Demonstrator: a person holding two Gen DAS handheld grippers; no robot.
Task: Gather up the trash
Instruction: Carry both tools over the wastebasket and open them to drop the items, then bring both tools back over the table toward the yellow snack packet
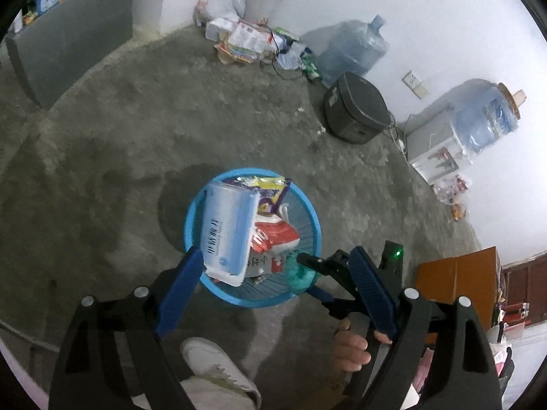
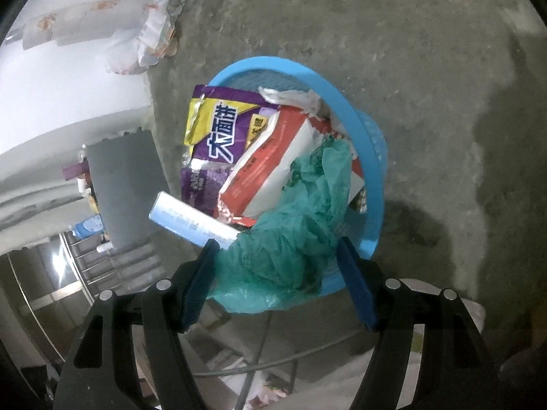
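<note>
Left wrist view: left claw (image 1: 273,283) stands wide, nothing pressed between its pads; the pale blue packet (image 1: 229,232) leans in the blue basket (image 1: 309,205) on the concrete floor (image 1: 119,119), its lower corner just beside the left finger. Red-and-white bag (image 1: 277,234) and purple wrapper (image 1: 271,198) sit behind it. The right claw (image 1: 309,259) reaches in from the right at the basket rim, by the green plastic bag (image 1: 299,273). Right wrist view: right claw (image 2: 277,280) is also wide, with the green plastic bag (image 2: 290,239) bunched between the fingers and draped over the near rim of the basket (image 2: 369,136) (pads do not appear to press it, though contact on the left finger is hard to rule out). Judgement: drop-off step, both items apparently let go into the basket. Next move calls for lifting both claws clear without snagging the bag, which hangs partly outside, then seeking more litter (image 1: 246,41) by the wall.
</note>
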